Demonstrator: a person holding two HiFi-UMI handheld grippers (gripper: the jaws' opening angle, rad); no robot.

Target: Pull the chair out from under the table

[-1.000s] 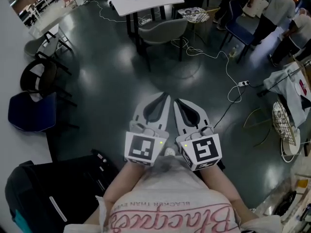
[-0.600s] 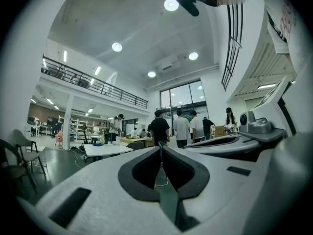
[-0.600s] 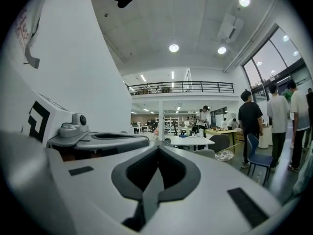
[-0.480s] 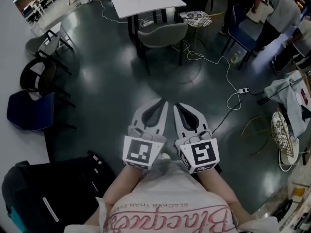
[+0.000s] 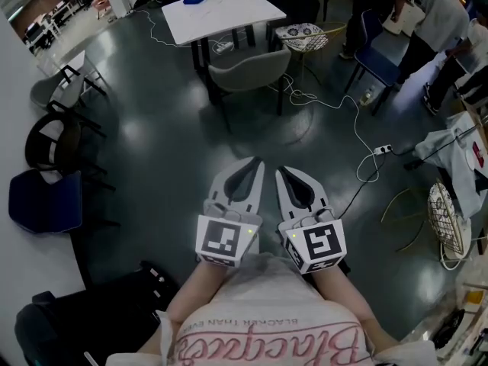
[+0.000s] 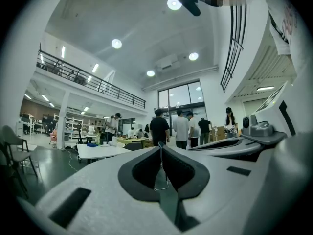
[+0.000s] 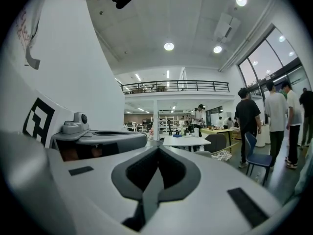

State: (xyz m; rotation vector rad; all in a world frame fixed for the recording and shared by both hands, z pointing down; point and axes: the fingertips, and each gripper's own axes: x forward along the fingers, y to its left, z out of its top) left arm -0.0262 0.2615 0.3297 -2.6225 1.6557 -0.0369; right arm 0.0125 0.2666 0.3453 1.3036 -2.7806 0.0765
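A: Head cam: high, looking steeply down on the floor (image 5: 152, 128). Left gripper (image 5: 258, 161) and right gripper (image 5: 279, 169) close, bottom centre; table (image 5: 221, 10) and chair (image 5: 248, 67) far, top edge.
B: Gripper cams?
A: Each sits low behind its own fingers (image 6: 98, 195), facing level, side by side. Each catches the other gripper's body at its inner edge.
B: Overlap?
A: All 3 see that table, well ahead.
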